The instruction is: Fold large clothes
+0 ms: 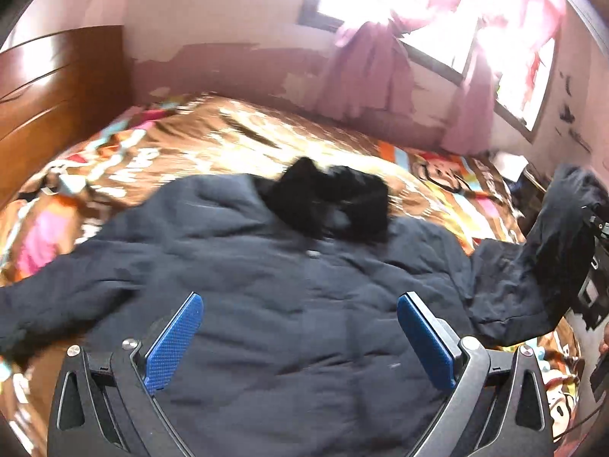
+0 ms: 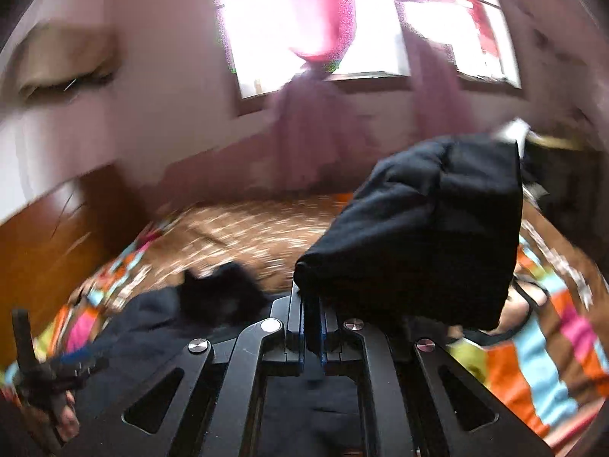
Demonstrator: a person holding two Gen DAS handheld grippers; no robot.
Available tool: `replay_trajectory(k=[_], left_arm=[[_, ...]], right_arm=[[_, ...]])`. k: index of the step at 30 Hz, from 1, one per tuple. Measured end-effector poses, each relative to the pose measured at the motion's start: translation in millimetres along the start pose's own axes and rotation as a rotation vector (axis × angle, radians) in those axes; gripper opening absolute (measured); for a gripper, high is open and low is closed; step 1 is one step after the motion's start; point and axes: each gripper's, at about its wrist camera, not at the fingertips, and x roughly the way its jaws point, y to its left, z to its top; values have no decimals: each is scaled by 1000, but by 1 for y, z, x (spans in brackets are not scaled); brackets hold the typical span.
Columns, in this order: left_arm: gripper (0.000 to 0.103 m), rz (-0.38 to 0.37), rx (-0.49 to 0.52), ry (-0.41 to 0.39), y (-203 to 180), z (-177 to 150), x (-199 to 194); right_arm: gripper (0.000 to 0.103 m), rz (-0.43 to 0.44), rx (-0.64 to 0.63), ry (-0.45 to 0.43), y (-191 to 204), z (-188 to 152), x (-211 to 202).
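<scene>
A large dark navy padded jacket (image 1: 266,266) lies spread on the bed, with a black furry hood (image 1: 331,202) at its far end. My left gripper (image 1: 300,304) is open just above the jacket's body, blue pads apart, holding nothing. My right gripper (image 2: 313,297) is shut on the jacket's right sleeve (image 2: 426,228) and holds it lifted above the bed. The lifted sleeve (image 1: 548,251) and the right gripper (image 1: 593,266) show at the right edge of the left wrist view. The left gripper (image 2: 42,373) shows at the lower left of the right wrist view.
The bed has a brown and bright striped cartoon cover (image 1: 213,141). A wooden headboard (image 1: 49,99) stands at the left. A window with pink curtains (image 1: 373,68) is on the far wall. Clutter sits past the bed's right end (image 1: 517,175).
</scene>
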Motion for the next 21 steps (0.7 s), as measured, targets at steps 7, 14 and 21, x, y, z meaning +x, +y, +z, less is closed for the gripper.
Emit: replay_trajectory(k=[7, 14, 21], left_arm=[[102, 89, -5, 9, 94, -20, -38], [102, 36, -113, 66, 163, -47, -32], [102, -59, -95, 99, 149, -61, -6]], right_arm=[[6, 194, -157, 118, 126, -34, 22], [40, 328, -231, 382, 199, -132, 67], [75, 421, -254, 491, 180, -187, 57]])
